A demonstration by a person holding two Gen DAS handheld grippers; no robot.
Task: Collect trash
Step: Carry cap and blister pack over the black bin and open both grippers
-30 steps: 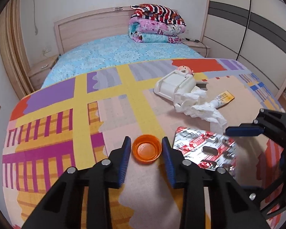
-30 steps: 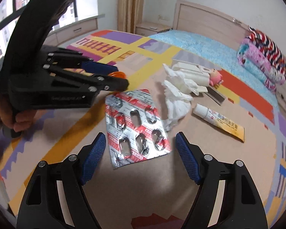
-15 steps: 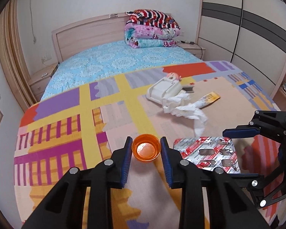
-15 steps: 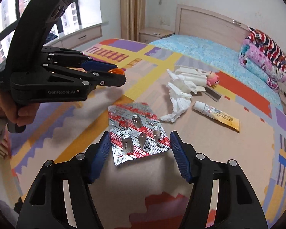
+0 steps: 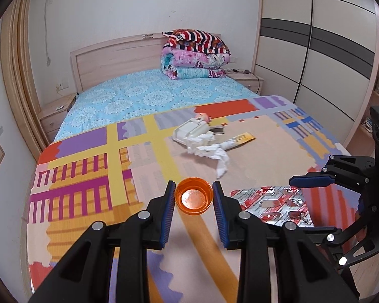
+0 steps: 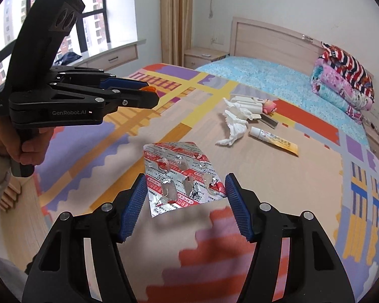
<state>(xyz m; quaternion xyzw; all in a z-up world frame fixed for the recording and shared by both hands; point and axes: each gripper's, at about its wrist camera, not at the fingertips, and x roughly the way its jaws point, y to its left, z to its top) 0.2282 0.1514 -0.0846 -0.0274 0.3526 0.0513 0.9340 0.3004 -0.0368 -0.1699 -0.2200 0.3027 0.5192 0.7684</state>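
Note:
A small orange plastic cup [image 5: 194, 199] sits between the blue pads of my left gripper [image 5: 194, 189], which is shut on it and holds it above the patterned bedspread [image 5: 88, 189]. In the right wrist view the left gripper [image 6: 149, 97] hangs at the upper left, with the cup's orange rim [image 6: 149, 89] peeking out. My right gripper [image 6: 185, 180] is shut on a red-and-silver blister pack [image 6: 182, 174], both pads against its side edges. The pack [image 5: 273, 204] also shows beside the right gripper's finger [image 5: 310, 179].
Further up the bed lie a crumpled white tissue [image 6: 236, 126], a yellow-ended ointment tube [image 6: 275, 140], a white box [image 5: 192, 130] and a small pink doll [image 6: 269, 104]. Folded quilts [image 5: 194, 55] sit by the headboard. A hand [image 6: 25, 149] grips the left tool's handle.
Both grippers have drawn back and risen from the bed, the cup and the blister pack travelling with them. The right jaws have narrowed onto the pack's edges.

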